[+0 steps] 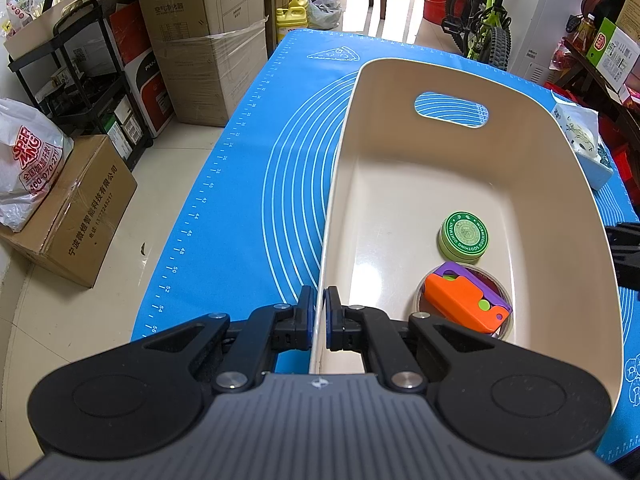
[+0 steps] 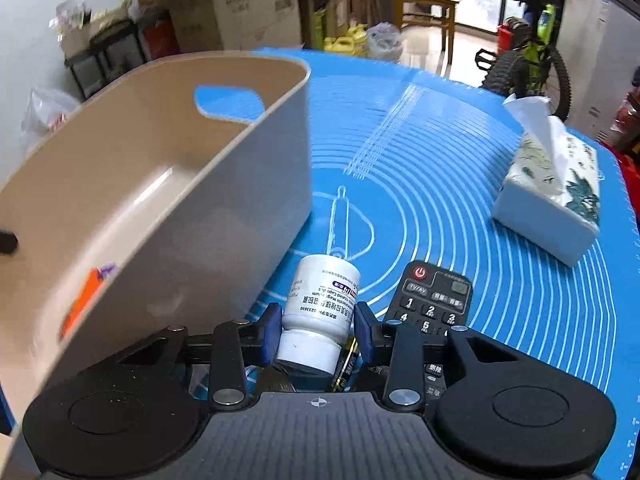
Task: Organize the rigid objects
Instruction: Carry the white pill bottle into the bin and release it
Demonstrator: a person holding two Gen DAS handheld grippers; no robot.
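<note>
A beige plastic bin (image 1: 400, 80) stands on the blue mat (image 1: 256, 160). In it lie a green ointment tin (image 1: 464, 236) and an orange-and-purple toy (image 1: 464, 300) resting on a tape roll (image 1: 506, 326). My left gripper (image 1: 319, 316) is shut on the bin's left wall near its front corner. In the right wrist view the bin (image 2: 240, 184) is at the left. My right gripper (image 2: 318, 332) is shut on a white medicine bottle (image 2: 320, 300), held just right of the bin. A black remote (image 2: 432, 300) and a battery (image 2: 345, 364) lie under it.
A tissue pack (image 2: 552, 200) lies on the mat's far right. Cardboard boxes (image 1: 208, 40), a black shelf cart (image 1: 80, 80) and bags stand on the floor to the left. A bicycle (image 1: 488, 16) and a wooden chair (image 2: 428, 12) stand beyond the table.
</note>
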